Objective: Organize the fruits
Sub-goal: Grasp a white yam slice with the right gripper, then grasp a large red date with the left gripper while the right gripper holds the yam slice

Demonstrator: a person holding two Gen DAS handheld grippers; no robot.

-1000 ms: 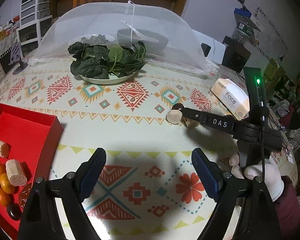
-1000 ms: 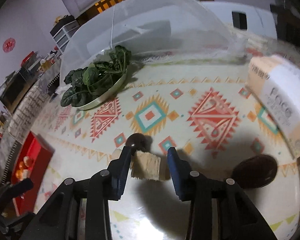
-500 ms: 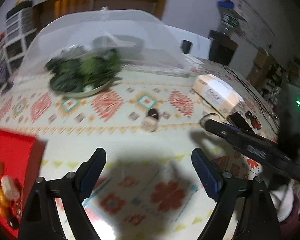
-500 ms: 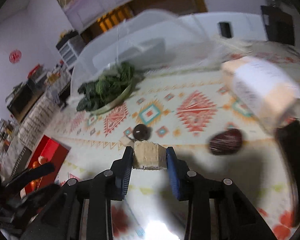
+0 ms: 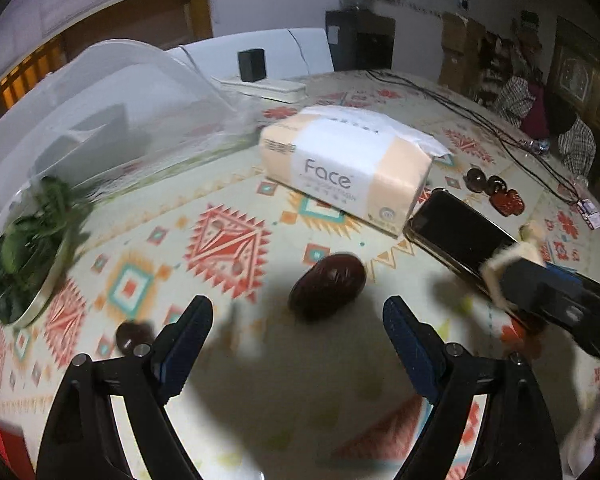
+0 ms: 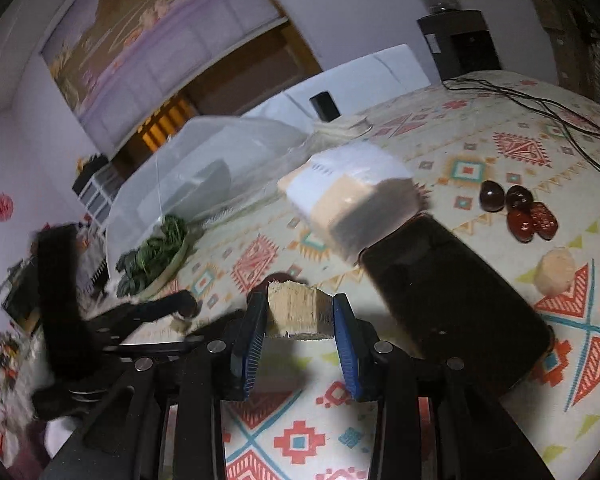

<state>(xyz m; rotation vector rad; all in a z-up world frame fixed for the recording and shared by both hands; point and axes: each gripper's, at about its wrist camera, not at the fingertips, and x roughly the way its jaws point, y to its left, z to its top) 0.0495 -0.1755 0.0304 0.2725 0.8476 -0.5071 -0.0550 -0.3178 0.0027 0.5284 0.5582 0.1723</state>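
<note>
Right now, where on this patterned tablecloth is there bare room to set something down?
Bare cloth lies between the plate of leafy greens and the peach-and-white tissue pack. It is crowded around the black phone, the cluster of dark red dates and the pale cut chunk.

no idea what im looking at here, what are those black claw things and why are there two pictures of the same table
The claws are handheld two-finger grippers, one per hand, each with a camera looking along its fingers; so there are two views of one patterned table. In the left view, the left gripper is open, above a dark red date. In the right view, the right gripper clamps a pale sugarcane piece. On the table: a tissue pack, a black phone, more dates, and a plate of greens.
</note>
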